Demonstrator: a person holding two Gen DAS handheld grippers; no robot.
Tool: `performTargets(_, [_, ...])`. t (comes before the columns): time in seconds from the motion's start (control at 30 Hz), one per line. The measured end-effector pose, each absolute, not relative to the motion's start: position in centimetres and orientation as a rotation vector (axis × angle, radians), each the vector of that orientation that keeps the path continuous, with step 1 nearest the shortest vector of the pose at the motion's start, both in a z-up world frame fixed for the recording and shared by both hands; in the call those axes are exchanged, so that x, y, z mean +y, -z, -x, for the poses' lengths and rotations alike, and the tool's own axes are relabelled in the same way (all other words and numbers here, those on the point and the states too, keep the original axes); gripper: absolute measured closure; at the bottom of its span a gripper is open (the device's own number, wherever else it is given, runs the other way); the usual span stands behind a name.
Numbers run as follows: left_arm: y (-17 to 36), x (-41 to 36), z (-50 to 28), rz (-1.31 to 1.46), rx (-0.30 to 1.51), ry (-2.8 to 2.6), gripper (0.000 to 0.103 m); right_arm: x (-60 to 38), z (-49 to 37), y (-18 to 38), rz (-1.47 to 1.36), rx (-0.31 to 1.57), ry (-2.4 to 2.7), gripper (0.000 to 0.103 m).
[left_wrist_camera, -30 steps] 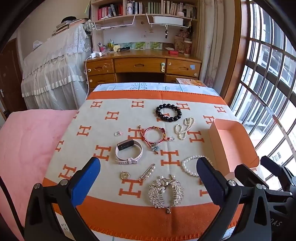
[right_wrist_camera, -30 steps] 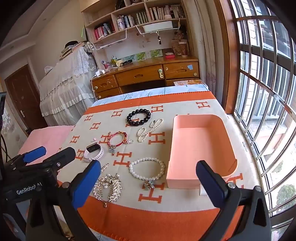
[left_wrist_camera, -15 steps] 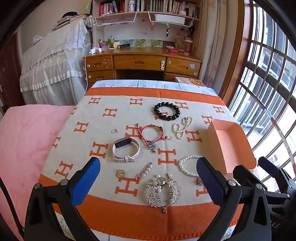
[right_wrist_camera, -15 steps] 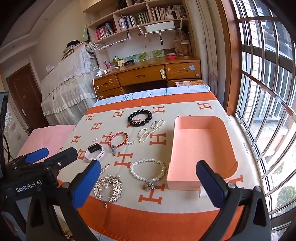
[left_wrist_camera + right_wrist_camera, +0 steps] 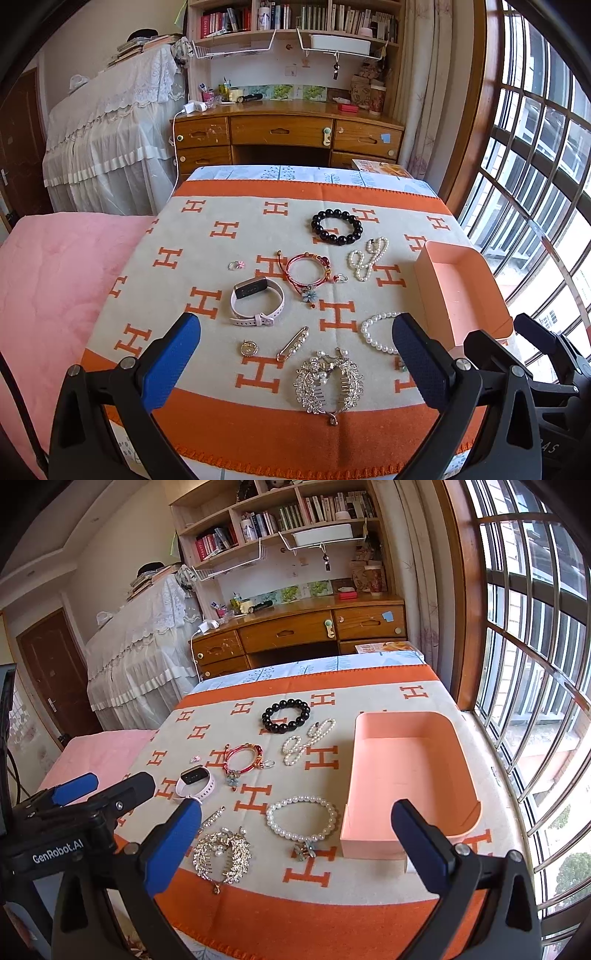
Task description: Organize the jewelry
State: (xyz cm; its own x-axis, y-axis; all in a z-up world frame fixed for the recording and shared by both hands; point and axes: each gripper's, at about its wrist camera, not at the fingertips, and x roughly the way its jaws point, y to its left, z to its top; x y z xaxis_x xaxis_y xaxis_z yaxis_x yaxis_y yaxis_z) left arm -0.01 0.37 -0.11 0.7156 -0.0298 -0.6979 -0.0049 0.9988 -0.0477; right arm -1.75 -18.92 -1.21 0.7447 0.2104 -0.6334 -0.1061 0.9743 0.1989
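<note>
Jewelry lies on an orange and cream blanket (image 5: pixel 221 258): a black bead bracelet (image 5: pixel 337 226), a red cord bracelet (image 5: pixel 308 271), a small pearl strand (image 5: pixel 367 256), a pink smartwatch (image 5: pixel 257 301), a ring (image 5: pixel 235 264), a gold charm (image 5: pixel 248 347), a pearl pin (image 5: pixel 293 343), a crystal hair comb (image 5: pixel 328 382) and a pearl bracelet (image 5: pixel 303 818). An empty pink box (image 5: pixel 410 775) stands at the right. My left gripper (image 5: pixel 295 365) is open above the comb. My right gripper (image 5: pixel 295 845) is open above the pearl bracelet, beside the box.
A wooden desk (image 5: pixel 288 136) with drawers stands beyond the bed, bookshelves (image 5: pixel 295 18) above it. A lace-covered piece of furniture (image 5: pixel 110 140) is at the back left. A barred window (image 5: pixel 535 664) runs along the right. A pink quilt (image 5: pixel 55 295) lies left of the blanket.
Both grippers have pulled back and risen slightly, so the jewelry sits a little lower and smaller in view. Both stay open and empty; nothing on the blanket has moved.
</note>
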Motion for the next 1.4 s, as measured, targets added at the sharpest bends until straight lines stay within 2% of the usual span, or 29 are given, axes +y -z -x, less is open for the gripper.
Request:
performTargets(1.13, [1.1,1.5,-0.1,0.080,0.809,0.029,0.001,-17.9,1.9,2.0,-0.166,0.724,-0.204,0.000])
performTargets(1.4, [1.6,1.5,-0.6,0.068,0.829,0.013,0.001,-17.7,1.7,1.9,-0.151,0.727,-0.218,0.006])
